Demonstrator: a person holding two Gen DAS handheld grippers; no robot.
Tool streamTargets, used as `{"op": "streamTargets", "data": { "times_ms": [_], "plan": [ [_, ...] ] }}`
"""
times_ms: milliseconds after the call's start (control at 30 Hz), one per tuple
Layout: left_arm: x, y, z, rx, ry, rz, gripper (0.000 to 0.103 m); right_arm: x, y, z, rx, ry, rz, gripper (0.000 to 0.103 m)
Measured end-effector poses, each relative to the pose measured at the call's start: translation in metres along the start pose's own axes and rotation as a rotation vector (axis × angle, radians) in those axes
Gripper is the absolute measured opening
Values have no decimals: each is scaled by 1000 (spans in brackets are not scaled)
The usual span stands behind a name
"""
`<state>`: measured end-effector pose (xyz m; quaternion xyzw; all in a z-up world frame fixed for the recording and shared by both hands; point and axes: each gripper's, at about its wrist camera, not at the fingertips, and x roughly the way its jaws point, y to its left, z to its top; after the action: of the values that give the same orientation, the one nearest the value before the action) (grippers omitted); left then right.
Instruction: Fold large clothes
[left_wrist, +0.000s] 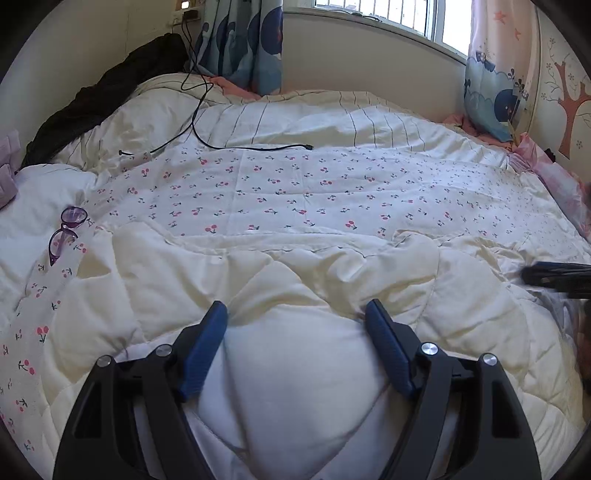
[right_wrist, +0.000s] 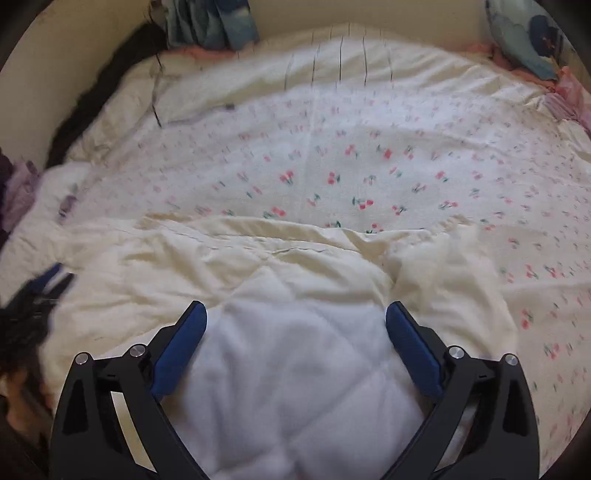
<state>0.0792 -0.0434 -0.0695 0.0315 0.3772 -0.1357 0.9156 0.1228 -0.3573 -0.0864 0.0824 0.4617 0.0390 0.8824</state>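
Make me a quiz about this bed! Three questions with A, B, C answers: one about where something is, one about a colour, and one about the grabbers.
1. Where do the glasses lie?
A. on the quilt's left side
B. on the windowsill
C. between the right gripper's pads

2. What colour are the cherries printed on the quilt?
A. blue
B. pink-red
C. yellow

3. How do the right gripper's jaws stand?
A. shut on the cable
B. shut on the curtain
C. open, with cream quilt between them

Answers:
1 A: the purple frames rest at the left in the left wrist view.
2 B: pink-red fruit, dark stems.
3 C: the blue pads stand wide apart over the fabric.
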Motion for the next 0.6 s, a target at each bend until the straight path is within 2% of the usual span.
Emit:
{"op": "streamTargets", "data": {
  "times_ms": [67,133,200,267,400,600],
  "plan": [
    [-1,1,0,-2,-5,-3,74,-30,7,-24,-25,-66,-8,94],
    [-3,0,-2,-1,-17,-6,75,-25,6,-47,-46,-83,-30,95],
    [-6,-1,-3,3,-37,-8,75,-13,3,-65,-51,-143,-36,97],
    [-7,-2,-5,5,-46,1,75,-8,10,-63,-72,-145,-70,97],
    [-8,0,-6,-2,-55,-6,75,-5,4,-59,-52,-139,-37,97],
    [-15,-2,-8,2,-86,0,76,-12,7,-66,-64,-186,-47,97]
  ]
}}
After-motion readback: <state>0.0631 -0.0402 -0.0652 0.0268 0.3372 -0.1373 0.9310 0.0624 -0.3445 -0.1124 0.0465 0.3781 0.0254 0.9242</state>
